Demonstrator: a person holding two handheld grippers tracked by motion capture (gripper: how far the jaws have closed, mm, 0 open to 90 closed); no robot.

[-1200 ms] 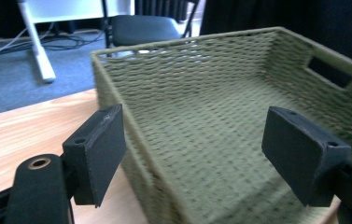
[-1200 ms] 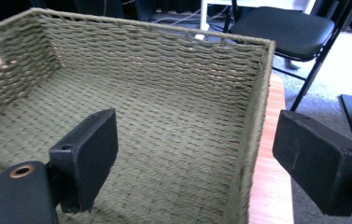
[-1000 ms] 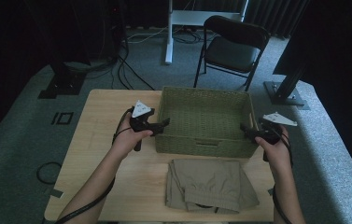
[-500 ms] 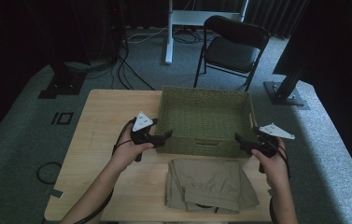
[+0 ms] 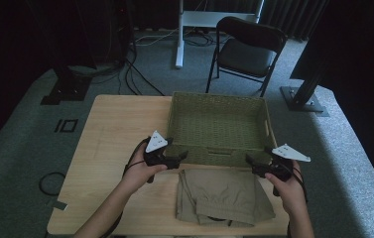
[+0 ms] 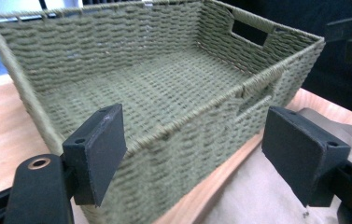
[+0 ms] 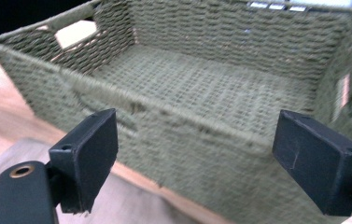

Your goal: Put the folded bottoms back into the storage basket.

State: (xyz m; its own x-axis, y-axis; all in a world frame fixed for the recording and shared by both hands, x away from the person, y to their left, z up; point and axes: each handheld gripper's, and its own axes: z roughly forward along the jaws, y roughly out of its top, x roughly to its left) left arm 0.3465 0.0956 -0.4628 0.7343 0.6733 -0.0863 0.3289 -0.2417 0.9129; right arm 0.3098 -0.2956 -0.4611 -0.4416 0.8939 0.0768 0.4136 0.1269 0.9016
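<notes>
Both grippers, left (image 5: 180,157) and right (image 5: 252,161), are held with jaws wide at the basket's (image 5: 218,156) near corners. Folded trousers (image 5: 221,196) are laid on the bench (image 5: 105,134) just before its near wall

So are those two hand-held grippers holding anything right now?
Nothing. Left hand-held gripper and right hand-held gripper are both open, near the basket, above the folded cloth.

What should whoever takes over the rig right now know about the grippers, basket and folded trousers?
Left gripper: open, empty, at the basket's near left corner.
Right gripper: open, empty, at its near right corner.
Basket: empty, at the table's far side.
Folded trousers: flat on the table in front of the basket, not gripped.
Done: nothing in the basket.
Left: probably grip the trousers and lay them in the basket.
</notes>
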